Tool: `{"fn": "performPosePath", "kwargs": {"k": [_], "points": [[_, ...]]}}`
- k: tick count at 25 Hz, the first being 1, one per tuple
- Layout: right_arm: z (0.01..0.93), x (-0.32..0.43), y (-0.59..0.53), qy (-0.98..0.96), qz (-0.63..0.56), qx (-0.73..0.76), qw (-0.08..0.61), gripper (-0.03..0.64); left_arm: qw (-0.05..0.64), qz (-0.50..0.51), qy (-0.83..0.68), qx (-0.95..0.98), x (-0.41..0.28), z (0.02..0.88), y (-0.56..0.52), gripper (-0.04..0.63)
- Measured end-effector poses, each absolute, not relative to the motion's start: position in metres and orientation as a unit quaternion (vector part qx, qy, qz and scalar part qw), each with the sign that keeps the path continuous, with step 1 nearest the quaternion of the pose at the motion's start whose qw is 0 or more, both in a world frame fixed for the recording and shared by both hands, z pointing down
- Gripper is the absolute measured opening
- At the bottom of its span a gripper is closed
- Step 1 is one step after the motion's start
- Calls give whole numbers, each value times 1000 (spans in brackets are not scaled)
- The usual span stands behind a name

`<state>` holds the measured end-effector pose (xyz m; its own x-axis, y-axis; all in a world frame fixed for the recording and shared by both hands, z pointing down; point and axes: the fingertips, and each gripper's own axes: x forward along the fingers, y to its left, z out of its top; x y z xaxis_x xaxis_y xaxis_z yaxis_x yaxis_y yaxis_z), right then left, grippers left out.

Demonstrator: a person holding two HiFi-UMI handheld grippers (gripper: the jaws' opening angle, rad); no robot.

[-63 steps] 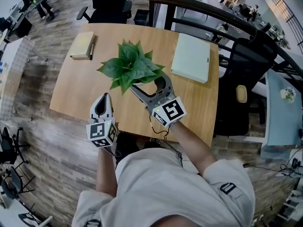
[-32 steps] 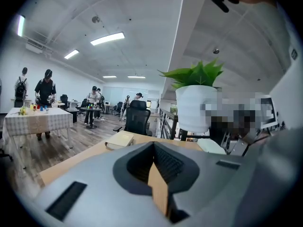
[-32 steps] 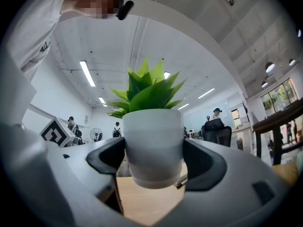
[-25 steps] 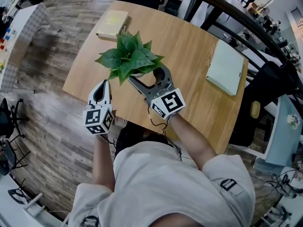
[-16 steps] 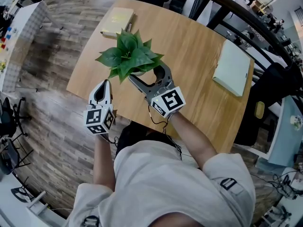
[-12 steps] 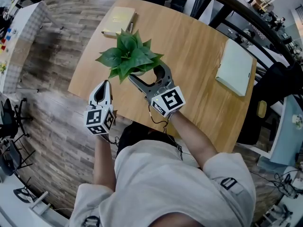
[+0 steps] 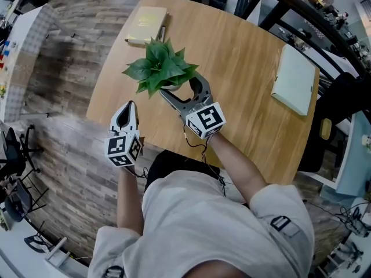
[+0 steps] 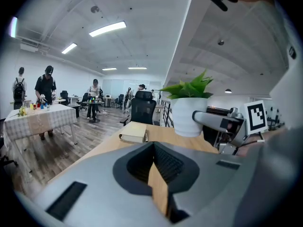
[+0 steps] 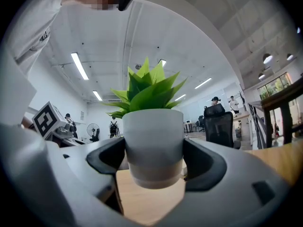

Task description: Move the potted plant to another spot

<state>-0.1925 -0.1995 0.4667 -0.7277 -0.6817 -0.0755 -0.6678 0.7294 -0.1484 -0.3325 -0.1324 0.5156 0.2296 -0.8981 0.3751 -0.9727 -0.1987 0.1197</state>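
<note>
The potted plant (image 7: 161,68) has green leaves and a white pot (image 9: 154,145). It stands over the left part of the wooden table (image 7: 243,57). My right gripper (image 7: 178,87) is shut on the pot, one jaw on each side, as the right gripper view (image 9: 154,162) shows. Whether the pot's base touches the table I cannot tell. My left gripper (image 7: 128,106) hovers at the table's near edge, left of the plant, shut with nothing in it (image 8: 158,174). From the left gripper view the pot (image 8: 188,117) appears ahead to the right.
A tan book (image 7: 145,25) with a pen (image 7: 162,33) beside it lies at the far left of the table, just beyond the plant. A pale green notebook (image 7: 297,79) lies at the right edge. A black chair (image 7: 324,126) and a railing stand to the right.
The plant, held in my right gripper, has shifted left across the table and now sits closer to the tan book. In the last second it barely moved. The left gripper stayed put.
</note>
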Motion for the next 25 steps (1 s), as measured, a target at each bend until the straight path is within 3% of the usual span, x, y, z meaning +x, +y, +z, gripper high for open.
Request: {"fn": "performPosePath", "kwargs": {"k": [25], "points": [[547,-212,-222,923,-90,-373,-5,393,213,128,-600,760,-346,564,-137,12]]}}
